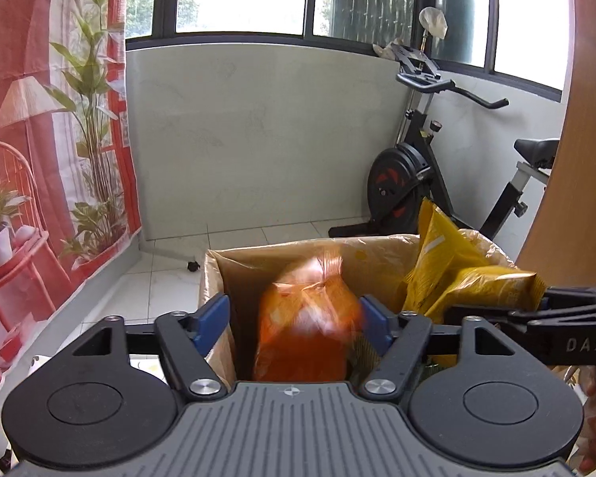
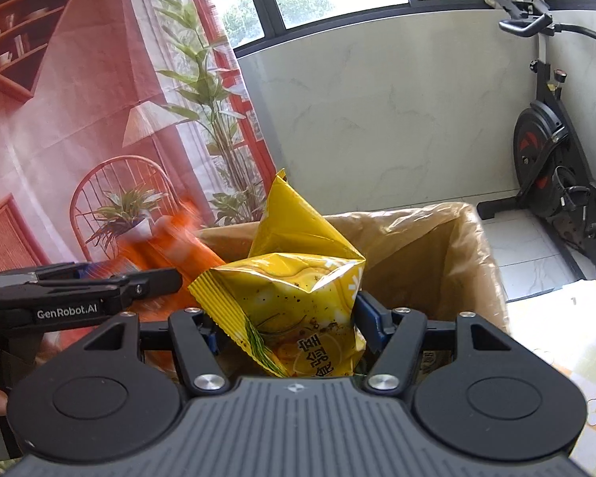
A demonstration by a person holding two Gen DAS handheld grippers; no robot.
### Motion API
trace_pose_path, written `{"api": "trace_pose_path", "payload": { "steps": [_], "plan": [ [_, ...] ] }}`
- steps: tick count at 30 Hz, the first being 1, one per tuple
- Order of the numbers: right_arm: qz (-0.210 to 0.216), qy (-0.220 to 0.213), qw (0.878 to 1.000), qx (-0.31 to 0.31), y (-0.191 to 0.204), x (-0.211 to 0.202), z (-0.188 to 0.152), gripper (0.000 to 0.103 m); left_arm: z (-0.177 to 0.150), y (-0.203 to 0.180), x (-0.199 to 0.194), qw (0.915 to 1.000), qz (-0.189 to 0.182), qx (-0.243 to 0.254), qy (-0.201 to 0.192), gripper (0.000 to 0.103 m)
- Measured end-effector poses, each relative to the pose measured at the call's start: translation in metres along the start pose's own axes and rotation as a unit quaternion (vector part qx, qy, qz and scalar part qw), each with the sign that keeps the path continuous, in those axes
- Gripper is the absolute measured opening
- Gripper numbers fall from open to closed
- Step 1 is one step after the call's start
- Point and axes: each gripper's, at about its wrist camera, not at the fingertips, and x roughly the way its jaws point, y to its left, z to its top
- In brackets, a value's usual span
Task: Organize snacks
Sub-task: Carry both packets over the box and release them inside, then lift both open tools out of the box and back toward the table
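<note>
An orange snack bag (image 1: pixel 306 330), blurred, sits between the blue pads of my left gripper (image 1: pixel 294 314) above a brown cardboard box (image 1: pixel 377 254) lined with plastic. There is a gap between the left pad (image 1: pixel 214 314) and the bag, so the jaws stand open. My right gripper (image 2: pixel 292 328) is shut on a yellow snack bag (image 2: pixel 298 310) over the same box (image 2: pixel 437 246). A second yellow bag (image 2: pixel 298 222) stands upright in the box behind it. Each gripper shows in the other's view: the right gripper (image 1: pixel 544 302) and the left gripper (image 2: pixel 171 278) with the orange bag (image 2: pixel 171 246).
An exercise bike (image 1: pixel 413 167) stands on the tiled floor behind the box by the grey wall. A red printed backdrop (image 1: pixel 39 159) hangs at the left. A checkered cloth (image 2: pixel 568 349) lies at the right, with a wooden panel (image 1: pixel 576 159) above it.
</note>
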Motion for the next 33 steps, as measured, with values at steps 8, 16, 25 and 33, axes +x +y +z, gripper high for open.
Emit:
{"api": "trace_pose_path", "payload": {
  "steps": [8, 16, 25, 33],
  "plan": [
    [0.026, 0.028, 0.998, 0.051, 0.004, 0.017, -0.001, 0.066, -0.002, 0.002, -0.011, 0.9999, 0.007, -0.012, -0.011, 0.075],
    [-0.01, 0.049, 0.997, 0.06, 0.007, 0.019, -0.001, 0.076, -0.002, 0.002, -0.024, 0.9998, 0.014, -0.014, -0.01, 0.075],
    [-0.036, 0.023, 0.999, 0.021, 0.016, -0.021, -0.003, 0.076, -0.004, -0.003, -0.055, 0.9996, 0.017, -0.014, -0.016, 0.075],
    [-0.051, 0.015, 0.999, -0.005, 0.021, -0.053, -0.016, 0.076, -0.018, 0.007, -0.085, 0.9992, 0.028, -0.026, -0.013, 0.075]
  ]
}}
